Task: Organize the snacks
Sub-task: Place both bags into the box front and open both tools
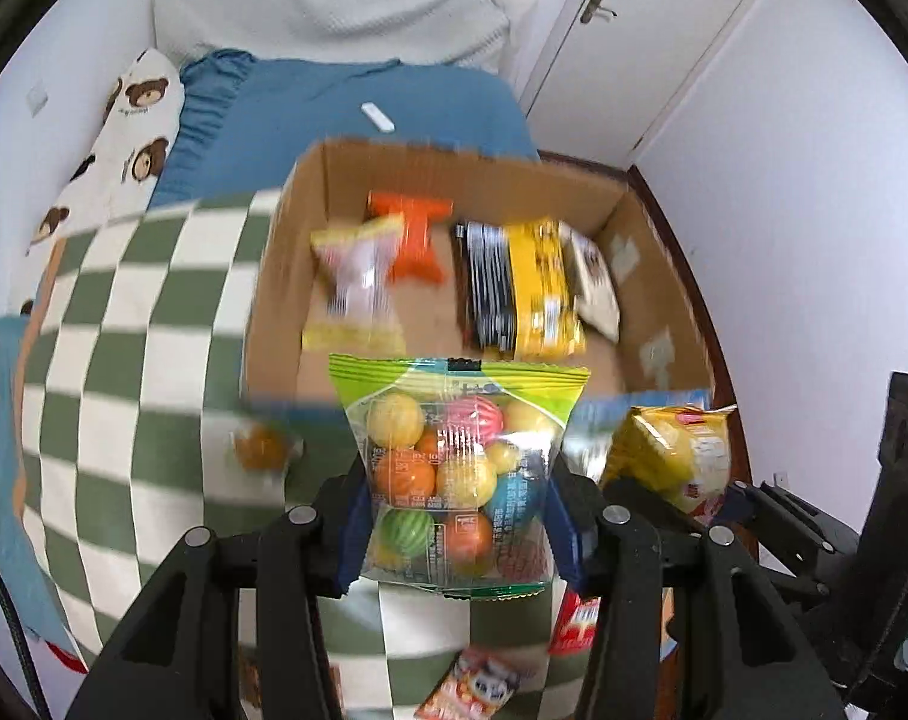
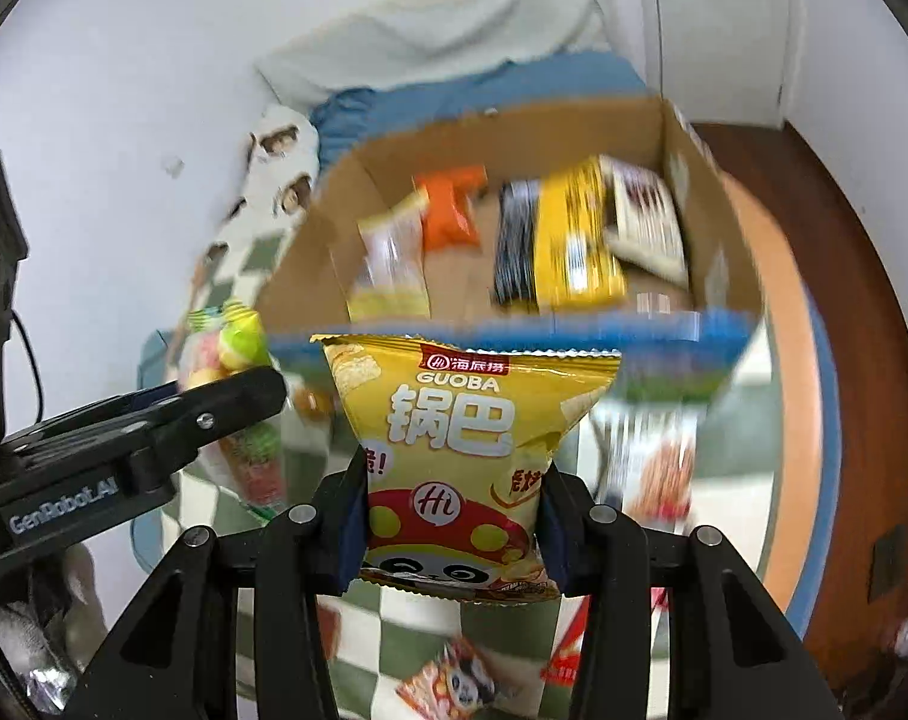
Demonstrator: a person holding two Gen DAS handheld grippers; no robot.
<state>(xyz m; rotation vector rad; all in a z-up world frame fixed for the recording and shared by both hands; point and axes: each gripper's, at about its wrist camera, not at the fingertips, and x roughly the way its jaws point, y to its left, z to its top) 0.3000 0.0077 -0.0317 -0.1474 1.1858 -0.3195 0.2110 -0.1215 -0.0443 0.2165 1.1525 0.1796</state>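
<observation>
Left claw [image 1: 457, 531]: pads clamped on a clear candy bag [image 1: 454, 468] of coloured balls, held off the bed.
Right claw [image 2: 454, 531]: pads clamped on a yellow Guoba bag [image 2: 460, 450], likewise aloft.
Box [image 1: 285, 276]: cardboard, open, on the checked blanket [image 1: 123, 360] at the bed's right edge; holds an orange pack [image 1: 414, 237], a pale pack [image 1: 357, 282] and yellow-black packs [image 1: 526, 288].
Loose packets [image 1: 472, 684]: on the blanket below the claws.
</observation>
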